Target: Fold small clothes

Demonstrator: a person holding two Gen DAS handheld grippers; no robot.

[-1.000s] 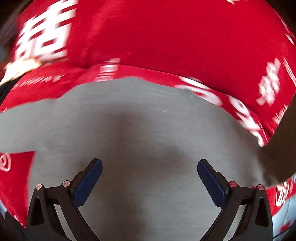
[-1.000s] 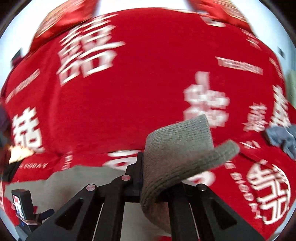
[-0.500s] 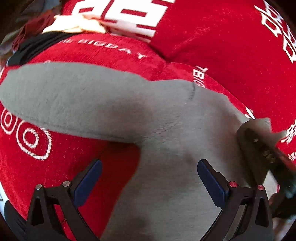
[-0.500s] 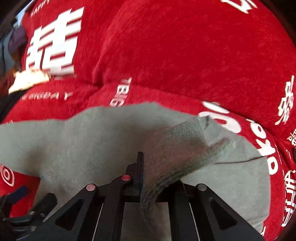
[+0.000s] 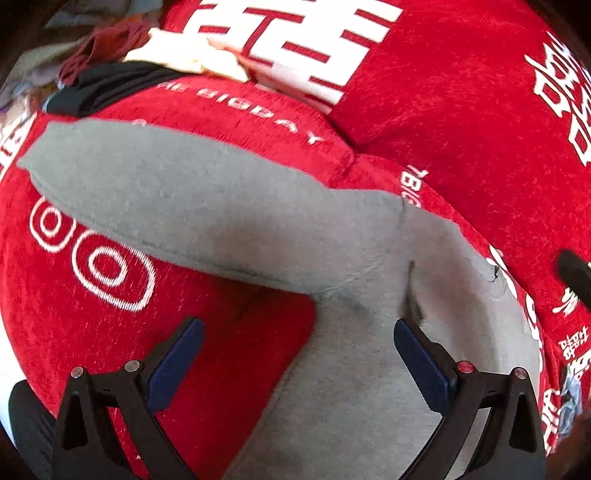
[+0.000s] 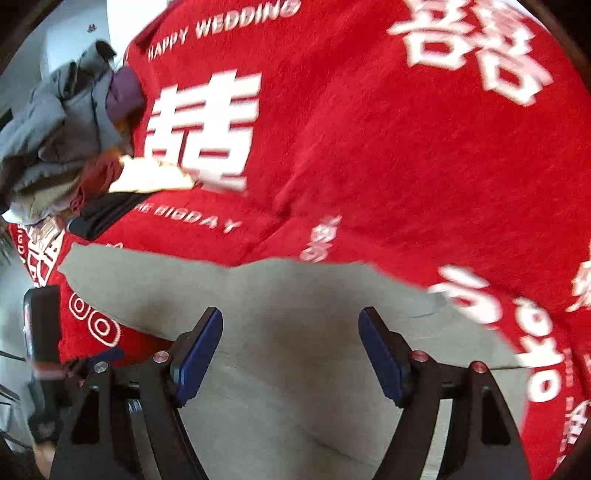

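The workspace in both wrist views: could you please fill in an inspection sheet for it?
Surface: red blanket with white lettering.
Job's things: grey garment lying spread flat, one long part stretching left.
Clutter: clothes pile at far left; cream cloth and black cloth beside it.
Grippers: left tongs open over the garment; right tongs opening, nothing between them.
Cables: nothing seen.
Surroundings: pale wall.
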